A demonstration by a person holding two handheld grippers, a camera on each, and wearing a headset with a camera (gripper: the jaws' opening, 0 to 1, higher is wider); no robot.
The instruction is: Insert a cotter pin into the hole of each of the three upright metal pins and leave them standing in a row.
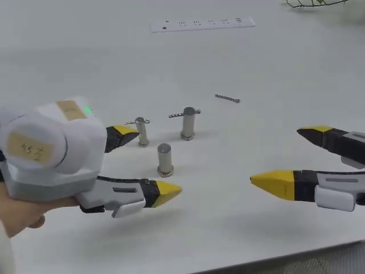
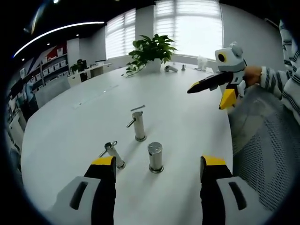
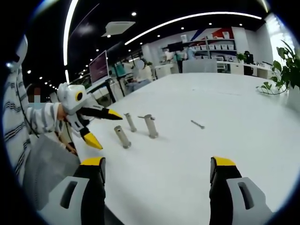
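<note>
Three upright metal pins stand on the white table. The far pin [image 1: 188, 123] [image 2: 138, 126] [image 3: 151, 125] has a cotter pin through its top, and so does the left pin [image 1: 141, 131] [image 2: 114, 155] [image 3: 131, 122]. The near pin [image 1: 165, 159] [image 2: 155, 157] [image 3: 122, 136] has none. A loose cotter pin [image 1: 227, 98] [image 2: 138, 108] [image 3: 197, 124] lies beyond them. My left gripper [image 1: 147, 164] [image 2: 159, 171] is open, its jaws to either side of the near pin and just short of it. My right gripper [image 1: 293, 157] [image 3: 158, 171] is open and holds nothing, off to the right.
A white power strip [image 1: 202, 24] lies at the far side of the table. A potted plant [image 2: 152, 51] stands at the table's end. The table's near edge [image 1: 296, 251] runs just below the right gripper.
</note>
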